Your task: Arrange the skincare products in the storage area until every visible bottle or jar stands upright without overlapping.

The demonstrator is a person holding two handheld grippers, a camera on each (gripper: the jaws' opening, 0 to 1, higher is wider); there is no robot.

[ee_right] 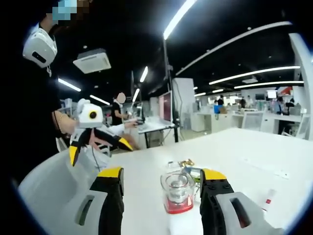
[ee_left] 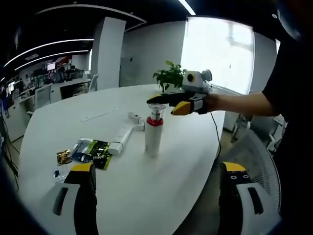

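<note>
A: We see the bottle (ee_left: 153,136) upright on the white table (ee_left: 161,196), near the edge. The right gripper (ee_left: 166,104) sits level with its cap; why so high?

B: We judge it wants the narrow neck, where the grip is surest. In the right gripper view its jaws stand either side of the clear cap (ee_right: 177,186), spread and apart from it, pinching nothing.

A: And the left gripper (ee_left: 157,178)?

B: Held low and back, jaws wide, empty. We take it as waiting.

A: The bottle's look?

B: White body, red collar, clear cap. A white tube (ee_left: 121,139) lies flat beside printed sachets (ee_left: 93,151), so we reckon the arranging is unfinished.
</note>
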